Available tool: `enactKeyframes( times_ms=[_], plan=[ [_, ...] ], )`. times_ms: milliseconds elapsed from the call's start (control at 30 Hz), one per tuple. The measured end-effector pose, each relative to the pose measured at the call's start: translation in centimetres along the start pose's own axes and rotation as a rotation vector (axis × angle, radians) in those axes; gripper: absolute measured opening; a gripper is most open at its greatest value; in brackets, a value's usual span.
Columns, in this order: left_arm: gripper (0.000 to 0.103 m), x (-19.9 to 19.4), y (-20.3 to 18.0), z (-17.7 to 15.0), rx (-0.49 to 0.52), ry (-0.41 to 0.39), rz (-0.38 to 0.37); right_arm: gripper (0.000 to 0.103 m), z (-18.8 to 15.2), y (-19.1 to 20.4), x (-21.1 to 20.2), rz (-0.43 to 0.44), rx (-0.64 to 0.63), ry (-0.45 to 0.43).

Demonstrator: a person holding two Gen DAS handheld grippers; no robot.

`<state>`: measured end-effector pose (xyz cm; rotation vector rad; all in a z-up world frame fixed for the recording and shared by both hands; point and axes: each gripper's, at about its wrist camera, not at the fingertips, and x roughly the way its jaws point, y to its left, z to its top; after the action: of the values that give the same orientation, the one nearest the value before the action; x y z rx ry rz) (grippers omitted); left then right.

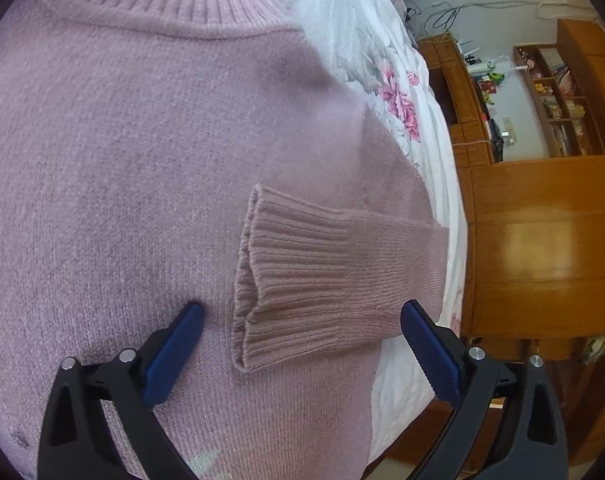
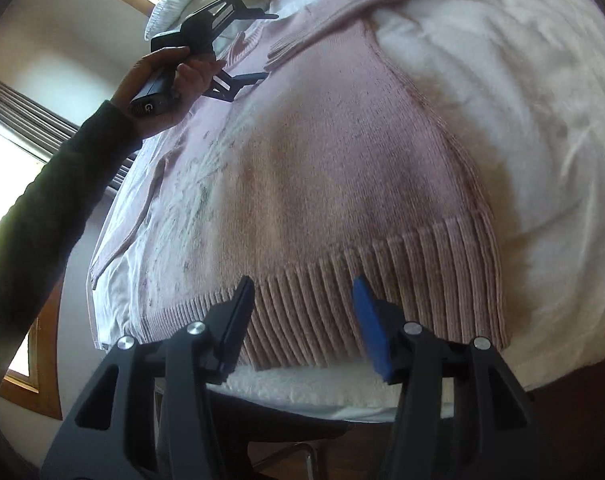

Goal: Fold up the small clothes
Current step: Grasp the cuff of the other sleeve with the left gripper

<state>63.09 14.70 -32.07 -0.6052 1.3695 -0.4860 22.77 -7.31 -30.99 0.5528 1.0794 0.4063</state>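
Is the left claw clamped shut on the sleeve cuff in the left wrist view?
No. The left claw stands wide open, its fingers either side of the ribbed sleeve cuff.

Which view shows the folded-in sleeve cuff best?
The left wrist view: the sleeve cuff lies large and sharp on the sweater, ahead of the open left gripper. In the right wrist view it is small and distant.

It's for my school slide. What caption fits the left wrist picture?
Open left gripper hovering over a pink knitted sweater, around its ribbed folded-in sleeve cuff.
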Motion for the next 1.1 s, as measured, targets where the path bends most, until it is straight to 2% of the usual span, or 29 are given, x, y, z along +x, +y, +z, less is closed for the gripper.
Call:
enactKeyframes(
  times_ms=[67,100,133,233,433,600,733,867,1100],
  plan=[
    [0.064,0.2,-0.8,0.2,0.015,0.006,0.070,0.052,-0.8,-0.2,0.0,0.013,0.022,0.002],
    [0.034,0.2,-0.9,0.3,0.015,0.010,0.098,0.052,-1.1,-0.3,0.1,0.018,0.033,0.007],
    [0.019,0.2,-1.0,0.4,0.014,0.014,0.114,0.052,-1.5,-0.4,0.2,0.025,0.040,0.010],
    [0.006,0.0,-0.4,0.6,0.018,0.014,0.120,0.052,-2.4,0.1,0.6,0.041,0.043,0.030],
    [0.006,-4.3,-1.7,0.5,0.055,-0.059,0.021,0.053,-3.2,2.0,0.2,0.082,-0.010,0.048],
    [0.006,-10.0,-2.9,1.3,0.102,-0.117,0.017,0.053,-3.0,2.9,0.5,0.095,-0.014,0.051],
    [0.006,-15.5,-2.1,1.9,0.122,-0.177,0.034,0.053,-3.1,3.2,0.7,0.102,-0.015,0.059],
    [0.006,-20.6,0.9,1.9,0.100,-0.228,0.069,0.053,-3.2,3.8,1.3,0.103,-0.019,0.073],
    [0.005,-24.9,5.5,2.6,0.049,-0.287,0.123,0.053,-3.3,4.1,1.7,0.104,-0.018,0.085]
  ],
)
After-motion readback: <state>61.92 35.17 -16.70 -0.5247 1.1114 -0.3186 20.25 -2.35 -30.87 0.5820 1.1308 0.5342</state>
